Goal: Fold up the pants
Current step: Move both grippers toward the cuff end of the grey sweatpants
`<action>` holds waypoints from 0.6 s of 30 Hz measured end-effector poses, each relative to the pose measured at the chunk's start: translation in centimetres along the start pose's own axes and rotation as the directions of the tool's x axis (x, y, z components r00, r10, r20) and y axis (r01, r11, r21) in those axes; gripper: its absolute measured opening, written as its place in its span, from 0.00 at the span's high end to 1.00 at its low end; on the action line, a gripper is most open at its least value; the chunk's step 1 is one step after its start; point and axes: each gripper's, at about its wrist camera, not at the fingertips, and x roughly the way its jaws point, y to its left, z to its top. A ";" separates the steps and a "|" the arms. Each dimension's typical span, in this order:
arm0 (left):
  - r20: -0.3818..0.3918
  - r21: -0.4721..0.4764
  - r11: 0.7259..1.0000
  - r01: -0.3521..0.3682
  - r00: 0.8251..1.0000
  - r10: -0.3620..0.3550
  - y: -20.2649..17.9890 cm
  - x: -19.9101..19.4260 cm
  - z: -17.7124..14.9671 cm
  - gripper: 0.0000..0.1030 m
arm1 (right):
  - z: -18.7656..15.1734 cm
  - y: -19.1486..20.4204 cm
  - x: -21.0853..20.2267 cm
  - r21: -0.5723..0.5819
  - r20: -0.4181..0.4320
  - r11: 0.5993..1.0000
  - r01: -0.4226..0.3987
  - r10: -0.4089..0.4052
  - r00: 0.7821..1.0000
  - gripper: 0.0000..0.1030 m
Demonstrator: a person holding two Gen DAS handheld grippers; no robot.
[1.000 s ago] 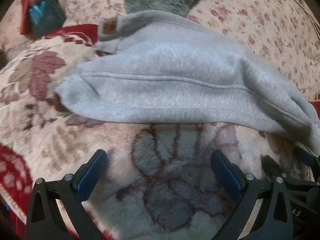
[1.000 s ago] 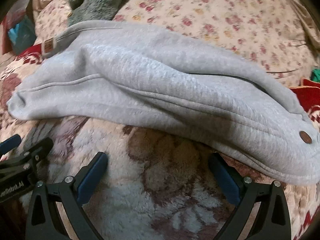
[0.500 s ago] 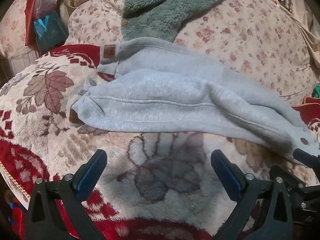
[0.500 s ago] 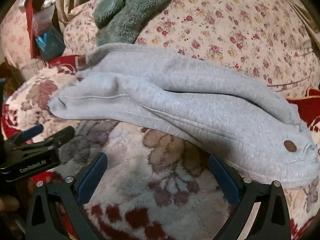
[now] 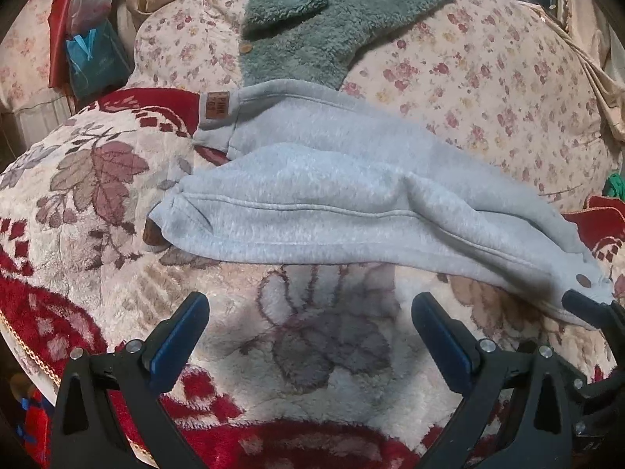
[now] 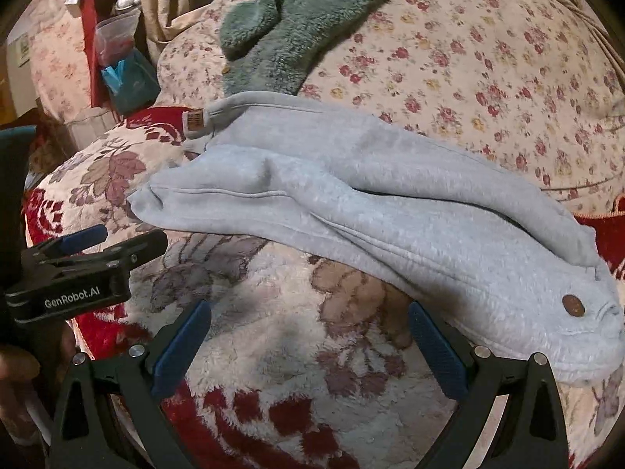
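Now left claw point(image 5: 308, 336), right claw point(image 6: 308, 336) wide open, empty.

In your left wrist view the pants point(image 5: 332, 211) lie folded lengthwise across the middle of the frame, on the plush blanket point(image 5: 324, 336), running from centre left down to the lower right edge. Behind them, toward the upper right, sits the flowered cushion point(image 5: 488, 78), with the fleece garment point(image 5: 332, 27) draped on it at top centre. A plastic bag point(image 5: 93, 47) stands in the upper left corner. Your left gripper point(image 5: 310, 328) sits at the bottom, in front of the pants and apart from them. In your right wrist view the right gripper point(image 6: 310, 332) sits at bottom centre, its right finger just beside the pants' lower edge; the left gripper shows at the left edge.
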 end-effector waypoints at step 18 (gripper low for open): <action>-0.013 -0.019 1.000 0.017 1.000 -0.017 2.3 0.8 0.4 0.00 | 0.2 -1.5 1.2 0.066 -0.038 0.998 -0.021 0.023 0.999 0.01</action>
